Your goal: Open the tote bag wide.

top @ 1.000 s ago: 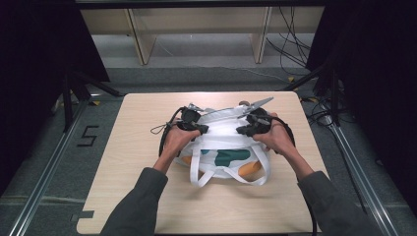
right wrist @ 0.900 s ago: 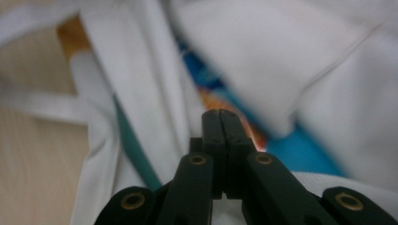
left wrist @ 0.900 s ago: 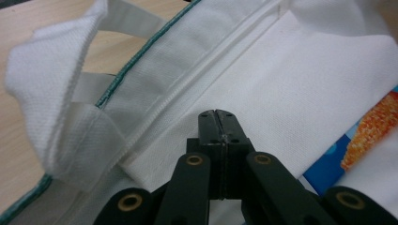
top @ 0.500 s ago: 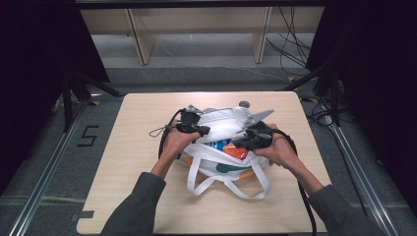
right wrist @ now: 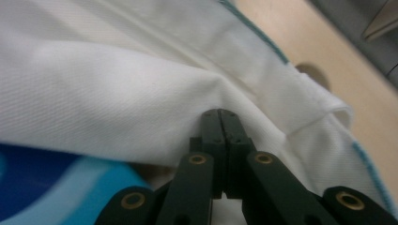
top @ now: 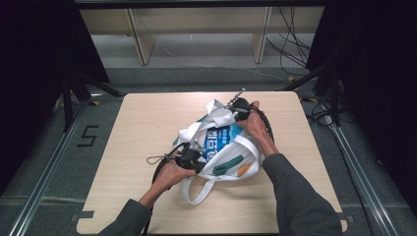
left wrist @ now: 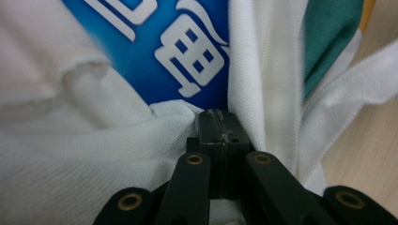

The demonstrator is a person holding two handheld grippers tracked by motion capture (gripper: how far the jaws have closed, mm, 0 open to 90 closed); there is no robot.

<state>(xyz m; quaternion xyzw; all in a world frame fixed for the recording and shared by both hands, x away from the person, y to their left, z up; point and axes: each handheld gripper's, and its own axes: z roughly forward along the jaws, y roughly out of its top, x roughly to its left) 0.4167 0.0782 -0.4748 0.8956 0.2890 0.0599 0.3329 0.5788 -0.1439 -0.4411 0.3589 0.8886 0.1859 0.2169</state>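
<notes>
A white cloth tote bag with green and orange print lies slumped in the middle of the wooden table. A blue package with white characters shows in its mouth. My left gripper is at the bag's near-left rim, shut on a pinch of white cloth. My right gripper is at the far-right rim, also shut on cloth. In the left gripper view, the closed gripper bunches the bag cloth below the blue package. In the right gripper view, the closed gripper puckers the white cloth.
The bag's white handles loop toward the table's front edge. Cables trail from both grippers across the tabletop. Beyond the far edge stand wooden shelf legs, with loose cables on the floor at the right and metal rails along both sides.
Both grippers were side by side at the bag's far rim. The left one has come toward the near left and the right one has gone to the far right, spreading the mouth and baring the blue package.
</notes>
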